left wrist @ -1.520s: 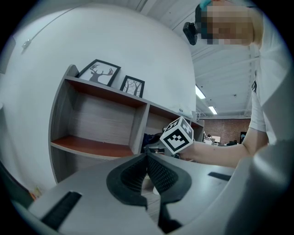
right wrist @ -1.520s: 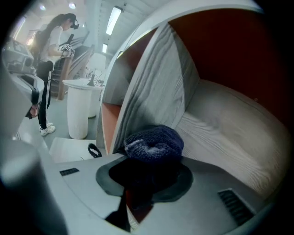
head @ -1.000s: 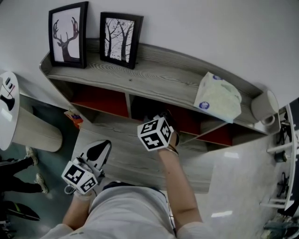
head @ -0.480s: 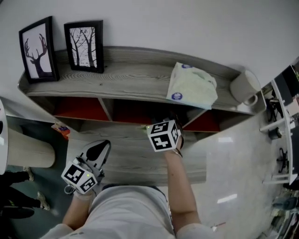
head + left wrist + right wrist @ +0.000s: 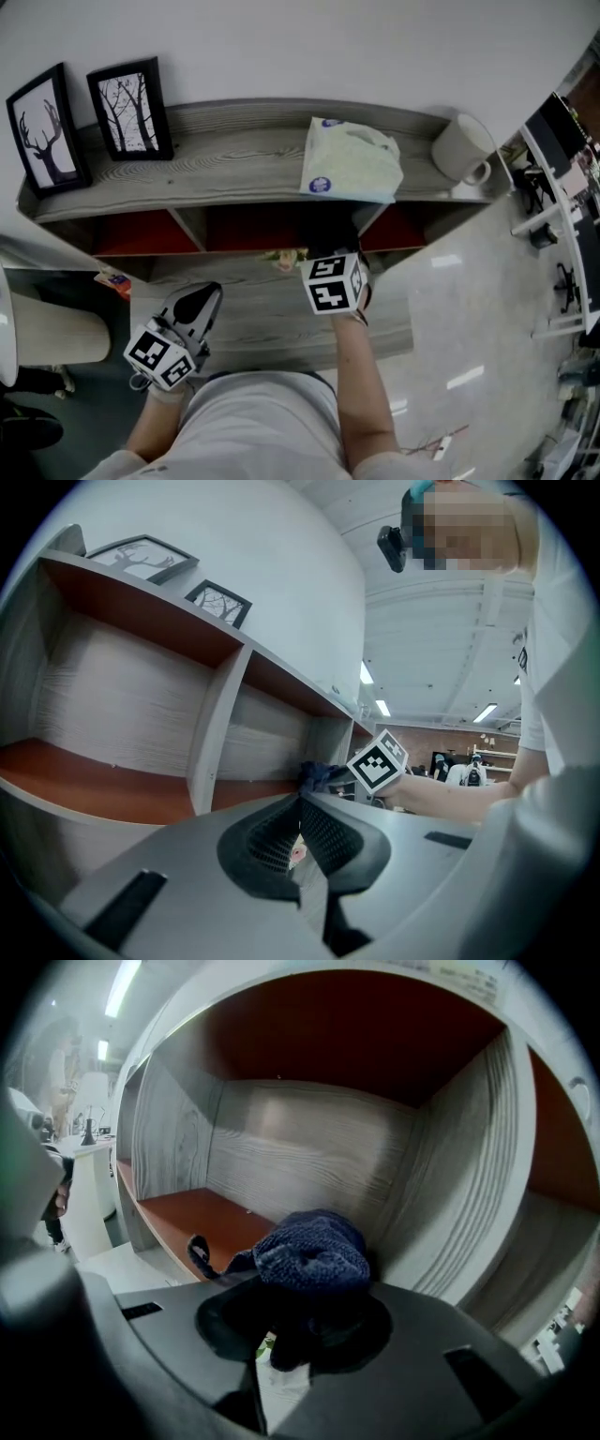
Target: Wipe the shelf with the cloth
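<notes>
Navy knit cloth (image 5: 314, 1251) looks soft, light, bunchy; my right claw (image 5: 298, 1327) pinches its wadded middle near the shelf (image 5: 187, 1211) cubby's right wall. My left claw (image 5: 302, 841) is pressed together, empty.

The setting is a lab or office workspace dressed as a home: a wood-grain shelf (image 5: 244, 155) carries framed pictures (image 5: 127, 111) and a mug (image 5: 461, 150), with racks of equipment (image 5: 561, 159) to its right, a glossy floor (image 5: 469, 309) below and ceiling strip lights (image 5: 367, 672) overhead.
</notes>
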